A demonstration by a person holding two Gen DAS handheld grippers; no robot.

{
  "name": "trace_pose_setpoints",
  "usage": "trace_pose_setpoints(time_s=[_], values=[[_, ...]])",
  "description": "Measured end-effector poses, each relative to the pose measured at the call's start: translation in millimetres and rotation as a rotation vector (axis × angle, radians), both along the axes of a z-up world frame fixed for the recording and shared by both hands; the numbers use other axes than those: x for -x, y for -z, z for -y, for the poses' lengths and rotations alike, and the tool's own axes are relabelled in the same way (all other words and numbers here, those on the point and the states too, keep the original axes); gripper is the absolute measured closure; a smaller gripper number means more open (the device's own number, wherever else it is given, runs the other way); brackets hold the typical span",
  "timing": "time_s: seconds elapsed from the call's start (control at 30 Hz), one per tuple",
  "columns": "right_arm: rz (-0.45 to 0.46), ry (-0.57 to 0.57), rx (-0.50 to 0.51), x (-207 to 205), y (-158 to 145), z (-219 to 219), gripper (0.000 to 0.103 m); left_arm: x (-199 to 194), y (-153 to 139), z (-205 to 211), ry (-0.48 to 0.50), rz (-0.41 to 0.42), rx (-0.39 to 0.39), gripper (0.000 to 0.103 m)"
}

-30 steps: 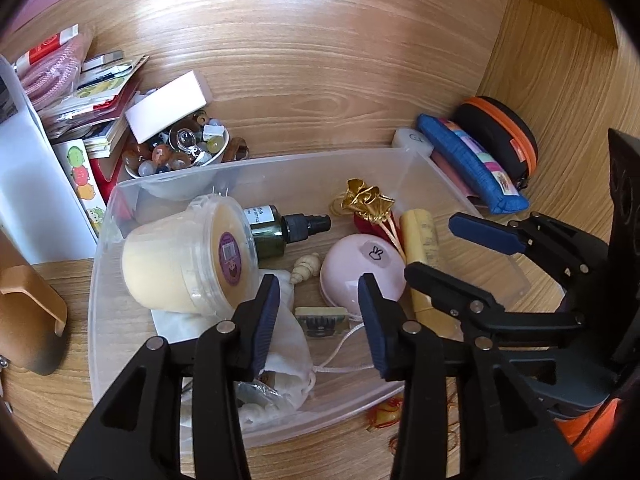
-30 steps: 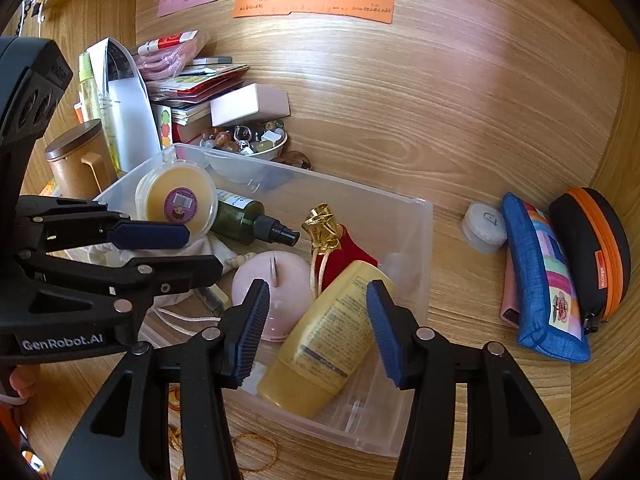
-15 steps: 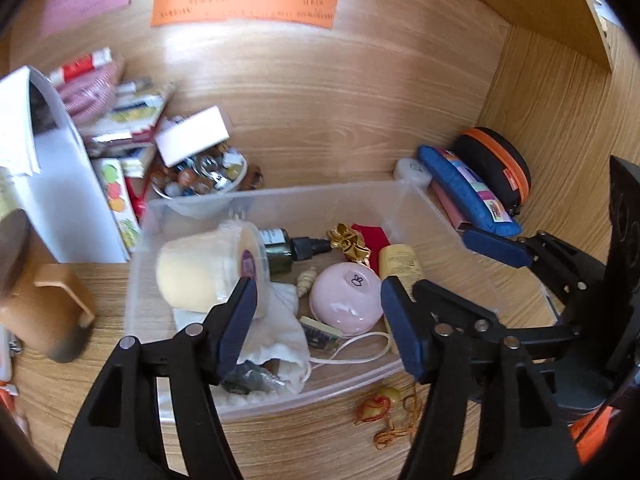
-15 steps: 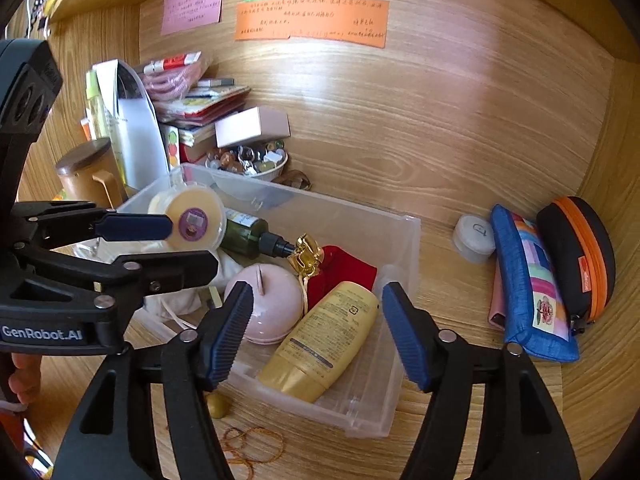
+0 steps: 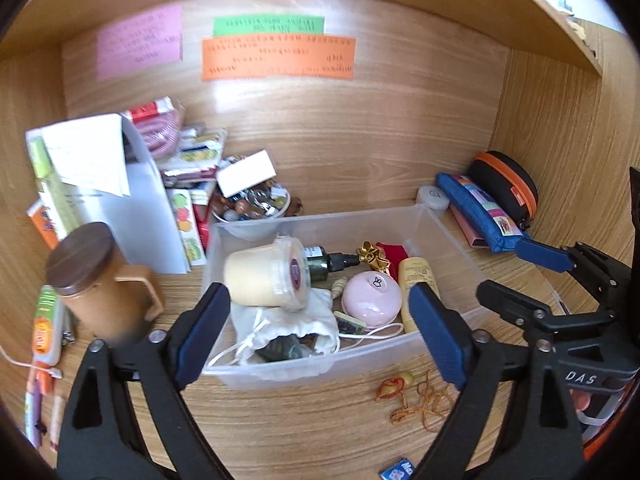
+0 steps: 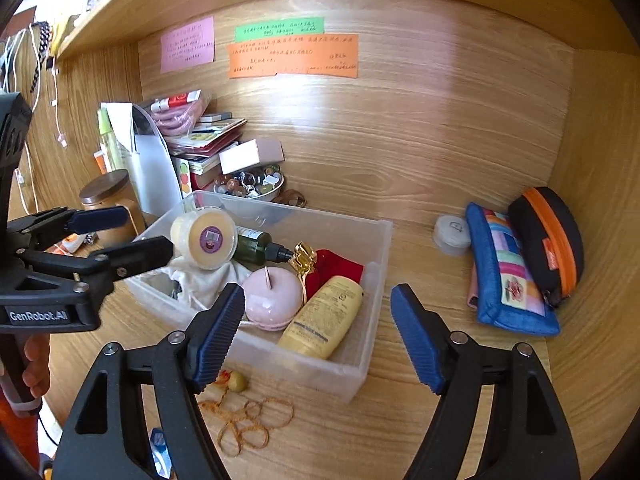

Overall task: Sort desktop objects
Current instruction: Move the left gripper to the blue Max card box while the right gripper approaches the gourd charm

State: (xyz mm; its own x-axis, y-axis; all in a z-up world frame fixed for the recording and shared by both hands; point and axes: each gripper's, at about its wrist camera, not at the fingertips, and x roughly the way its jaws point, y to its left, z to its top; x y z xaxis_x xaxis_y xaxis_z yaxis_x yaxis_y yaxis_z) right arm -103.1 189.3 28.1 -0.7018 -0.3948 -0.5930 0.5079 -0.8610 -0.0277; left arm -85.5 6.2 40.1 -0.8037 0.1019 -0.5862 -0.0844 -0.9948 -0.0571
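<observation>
Wooden table (image 6: 420,420) holds a clear plastic bin (image 6: 376,280) that is already part full. From what I can see, much of the sorting looks done: a big cream tub (image 5: 264,276), a yellow lotion bottle (image 6: 324,316), a round pink case (image 5: 372,300), a white cloth bag (image 5: 288,328) and a dark green bottle (image 6: 256,244) all lie inside the bin.

Some things are not in yet. A blue pencil pouch (image 6: 508,276) and a black case with an orange zip (image 6: 548,240) lie well apart on the right. A small white pot (image 6: 452,232) sits near them. A gold string with a bead (image 6: 244,412) lies just in front of the bin.

Both the left gripper (image 5: 316,328) and the right gripper (image 6: 316,332) have jaws that are opening wide and hold nothing.

I can read "GenRobot.AI" and "DAS" on the grippers. The notes on the wall are too small to read.
</observation>
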Motion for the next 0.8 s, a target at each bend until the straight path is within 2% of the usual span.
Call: trace_pose_setpoints(time_s=[0.17, 0.33, 0.8], values=[[0.002, 0.014, 0.017, -16, -4, -12, 0.03, -20, -4, 2, -0.012, -0.014, 0.007, 0.007], [-0.002, 0.022, 0.027, -32, -4, -23, 0.03, -36, 4, 3, -0.025, 0.004, 0.006, 0.007], [0.063, 0.041, 0.021, -58, 24, -32, 0.03, -67, 67, -22, 0.016, 0.165, 0.026, 0.007]])
